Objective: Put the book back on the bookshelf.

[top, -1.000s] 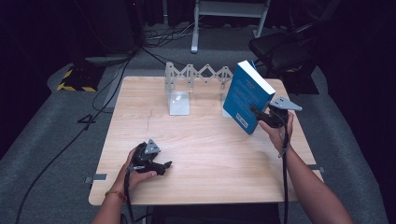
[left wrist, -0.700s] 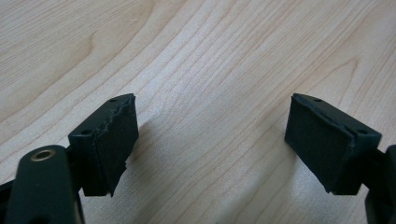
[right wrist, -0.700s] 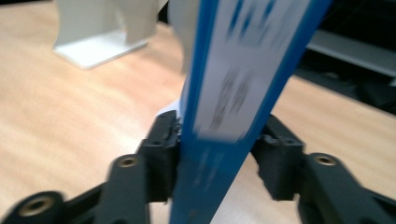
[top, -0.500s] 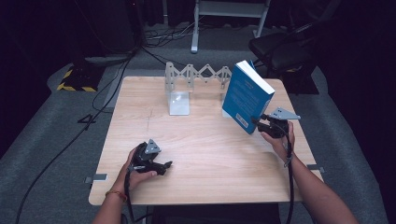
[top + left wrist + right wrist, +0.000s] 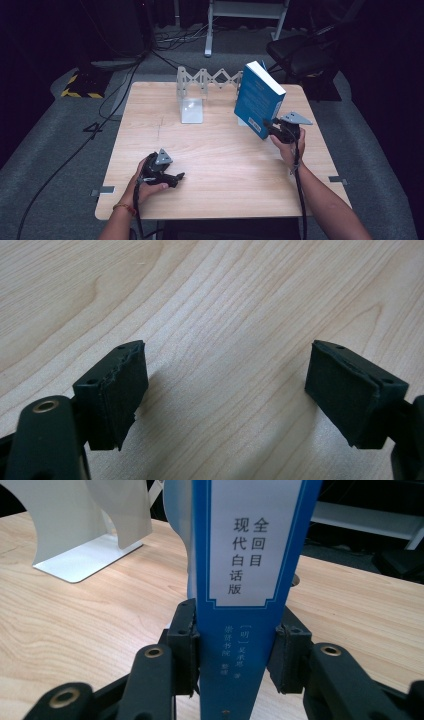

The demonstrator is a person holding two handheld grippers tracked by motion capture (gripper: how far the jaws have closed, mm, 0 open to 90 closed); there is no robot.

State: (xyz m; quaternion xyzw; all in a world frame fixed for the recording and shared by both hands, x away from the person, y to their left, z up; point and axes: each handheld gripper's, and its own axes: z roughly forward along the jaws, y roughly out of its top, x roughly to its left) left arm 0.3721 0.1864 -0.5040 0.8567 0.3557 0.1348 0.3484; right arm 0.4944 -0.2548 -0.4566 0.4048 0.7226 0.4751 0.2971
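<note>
The blue book (image 5: 258,99) stands tilted on the counter (image 5: 215,165) at the right of the high view, near the white bookend (image 5: 190,102) and rack. The right gripper (image 5: 235,652) has just closed its jaws on the spine's lower end, both pads pressing it. I judge the grasp step finished; next is lifting steadily. The left gripper (image 5: 175,177) rests wide open, empty.

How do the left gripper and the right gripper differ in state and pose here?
The right gripper has just closed its jaws on the blue book, at the spine's lower end; the left gripper stands open with nothing between its jaws. The right is at the book; the left sits low over the table. Both are hand-held.
</note>
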